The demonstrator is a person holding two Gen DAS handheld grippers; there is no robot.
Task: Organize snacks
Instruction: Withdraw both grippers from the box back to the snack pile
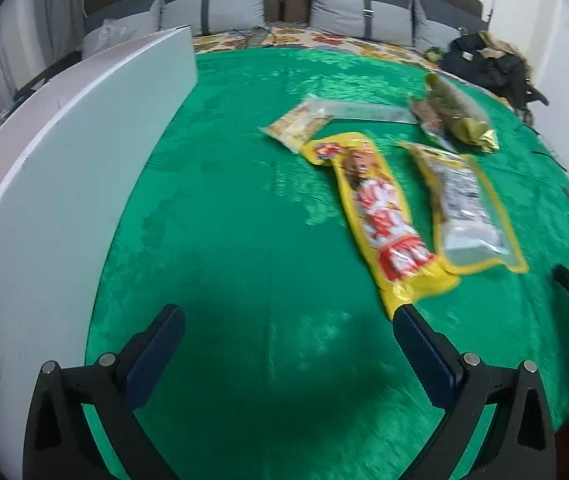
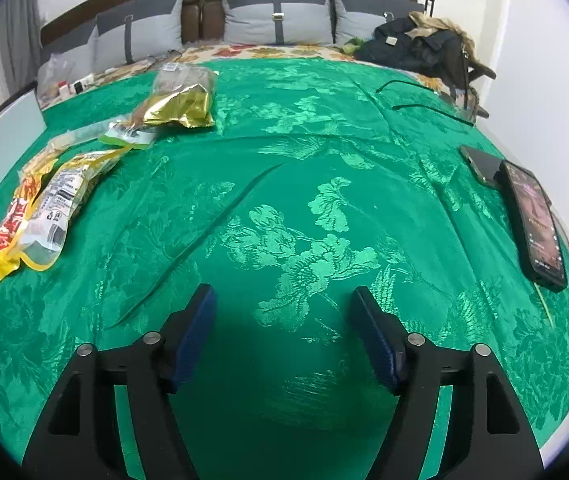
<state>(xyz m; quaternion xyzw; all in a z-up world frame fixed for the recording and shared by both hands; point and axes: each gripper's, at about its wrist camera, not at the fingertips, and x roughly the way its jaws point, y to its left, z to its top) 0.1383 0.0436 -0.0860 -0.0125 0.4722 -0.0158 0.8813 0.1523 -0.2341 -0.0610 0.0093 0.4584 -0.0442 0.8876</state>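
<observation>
A: Left wrist view first. What do we see there?

B: We see our left gripper (image 1: 288, 316) with its jaws spread very wide and nothing between them, only the green bedspread (image 1: 224, 220) below. The tip of its right finger (image 1: 408, 316) overlaps the lower corner of the yellow and red snack packet (image 1: 376, 216) in the picture, but we cannot tell if it touches.

A: And the other snacks?

B: Just beside that packet, on its right, lies a yellow-edged packet with a printed label (image 1: 464, 208). Further back lie a pale packet (image 1: 296, 124) with a clear bag (image 1: 368, 111) next to it, and at the right a gold and brown bag (image 1: 460, 116). All of them lie flat on the bed. At the left a white board (image 1: 52, 184) stands along the edge of the bedspread.

A: What about the right wrist view?

B: Our right gripper (image 2: 282, 300) is also open, a little less wide, and it holds nothing. Under it we see only the flower pattern of the cloth. The snacks are well apart from it, at the far left: the yellow and red packet (image 2: 8, 236) with the labelled packet (image 2: 56, 204) partly over it, and the gold bag (image 2: 180, 110) further back.

A: Anything else?

B: At the right edge lies a black phone (image 2: 536, 220) with a lit screen, and a second dark phone (image 2: 482, 164) just behind it. Grey pillows (image 2: 276, 20) stand at the headboard, and dark clothes (image 2: 416, 46) lie at the right corner.
</observation>
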